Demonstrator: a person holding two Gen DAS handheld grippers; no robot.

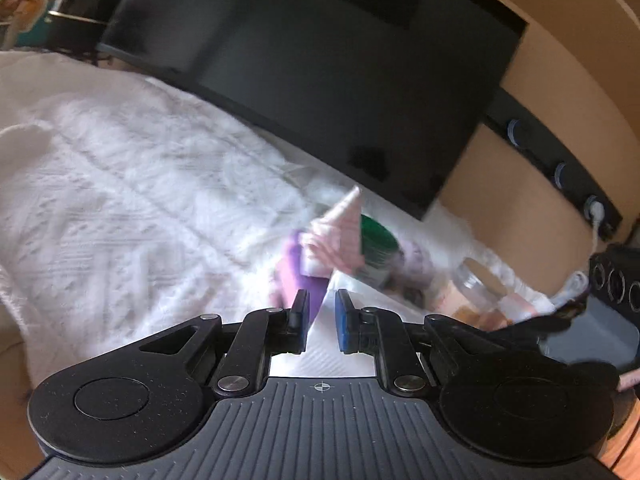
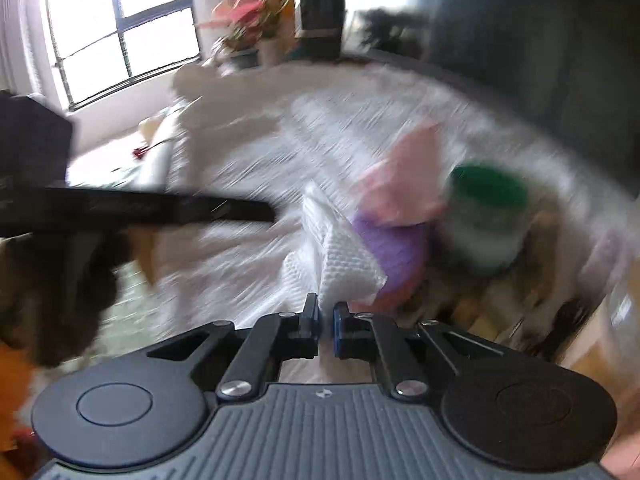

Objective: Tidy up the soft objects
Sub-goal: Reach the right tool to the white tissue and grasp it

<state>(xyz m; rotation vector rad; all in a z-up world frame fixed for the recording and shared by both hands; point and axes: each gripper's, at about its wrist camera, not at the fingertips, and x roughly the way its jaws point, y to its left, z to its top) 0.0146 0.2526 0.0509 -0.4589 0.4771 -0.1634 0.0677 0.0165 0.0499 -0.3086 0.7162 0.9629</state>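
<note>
My right gripper [image 2: 326, 322] is shut on a white textured cloth [image 2: 340, 264], which rises ahead of the fingers over the white fuzzy blanket [image 2: 248, 160]. Beyond it lie a purple soft object [image 2: 394, 248] and a folded pink cloth [image 2: 404, 184]. My left gripper [image 1: 322, 320] is open with a narrow gap and holds nothing; white cloth [image 1: 324, 356] lies below its fingers. Just ahead of it are the purple object [image 1: 298, 276] and the pink striped cloth [image 1: 340, 236]. The left gripper's black body [image 2: 132, 208] shows in the blurred right wrist view.
A green-lidded jar [image 2: 486, 216] stands right of the soft pile, also visible in the left wrist view [image 1: 376, 248]. A clear glass jar [image 1: 476, 284] lies further right. A dark monitor [image 1: 340, 76] stands behind the blanket. Potted plants [image 2: 250, 20] sit by the window.
</note>
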